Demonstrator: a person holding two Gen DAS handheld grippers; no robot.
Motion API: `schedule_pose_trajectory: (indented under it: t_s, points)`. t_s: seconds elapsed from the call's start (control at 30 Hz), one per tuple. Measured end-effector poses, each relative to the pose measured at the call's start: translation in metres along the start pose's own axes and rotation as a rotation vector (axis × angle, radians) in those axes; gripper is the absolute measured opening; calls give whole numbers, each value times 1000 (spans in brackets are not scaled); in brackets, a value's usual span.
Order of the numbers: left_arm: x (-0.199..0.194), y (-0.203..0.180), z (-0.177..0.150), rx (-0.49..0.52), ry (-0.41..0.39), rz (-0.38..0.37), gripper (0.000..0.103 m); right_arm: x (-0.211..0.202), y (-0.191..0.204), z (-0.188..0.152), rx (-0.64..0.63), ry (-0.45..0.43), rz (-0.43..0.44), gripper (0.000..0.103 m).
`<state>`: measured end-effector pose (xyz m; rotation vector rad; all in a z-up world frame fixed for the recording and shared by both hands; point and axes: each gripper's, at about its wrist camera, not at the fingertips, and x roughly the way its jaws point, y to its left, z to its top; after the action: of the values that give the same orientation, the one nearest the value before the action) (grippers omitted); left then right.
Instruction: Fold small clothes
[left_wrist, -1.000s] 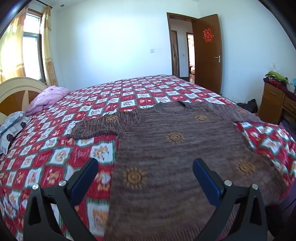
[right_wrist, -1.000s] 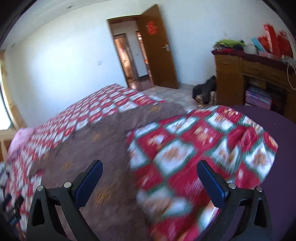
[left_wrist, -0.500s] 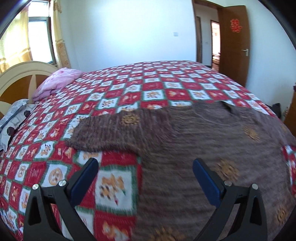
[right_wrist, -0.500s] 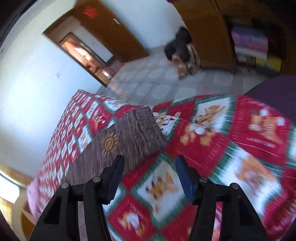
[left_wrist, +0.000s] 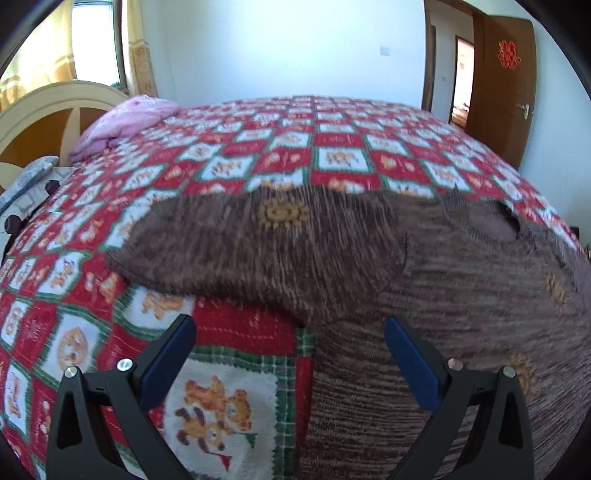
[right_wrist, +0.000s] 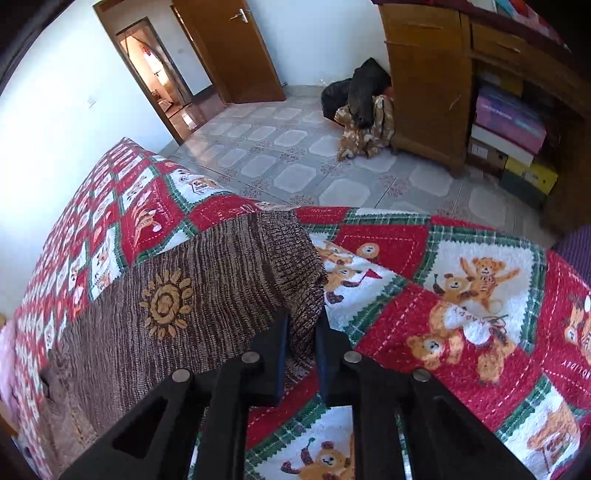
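Your right gripper (right_wrist: 301, 325), jaws just closing, pinches the brown sweater's cuff (right_wrist: 295, 258); left gripper (left_wrist: 290, 347) stands released above the armpit; lift evenly.

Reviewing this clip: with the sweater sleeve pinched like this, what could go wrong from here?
The right tongs, just closed, pinch only the cuff corner of the brown sweater; a pull may slip it free or stretch the knit. They may also have caught the bedspread beneath. The left tongs are open, so a one-sided lift could skew the fold.
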<state>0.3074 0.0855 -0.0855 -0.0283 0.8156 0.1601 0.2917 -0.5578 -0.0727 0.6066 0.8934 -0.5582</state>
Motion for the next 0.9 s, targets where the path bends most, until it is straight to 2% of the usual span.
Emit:
schedule_pose_trajectory:
  t_s: [0.07, 0.17, 0.33, 0.43, 0.53, 0.6, 0.73, 0.83, 0.9]
  points:
    - [4, -1, -4, 22, 6, 6, 103, -8, 1, 0, -13, -24, -19, 11]
    - [-1, 3, -3, 21, -12, -28, 103, -36, 25, 3, -96, -108, -36, 11]
    - [-21, 14, 1, 19, -68, -58, 103, -82, 108, -4, -306, -166, 28, 11]
    - [-29, 22, 1, 19, -99, -74, 103, -108, 171, -27, -431, -184, 114, 11]
    - [-30, 30, -2, 36, -123, -46, 103, -123, 228, -64, -536, -187, 206, 11]
    - [-27, 38, -5, 35, -121, -17, 103, -126, 268, -98, -605, -157, 290, 11]
    - [-16, 58, -12, -34, -89, 4, 103, -115, 330, -177, -729, -89, 404, 11]
    - [-7, 68, -18, -83, -65, -12, 103, -94, 352, -224, -738, 7, 462, 11]
    - [0, 70, -22, -88, -44, -16, 103, -79, 358, -244, -743, 48, 474, 11]
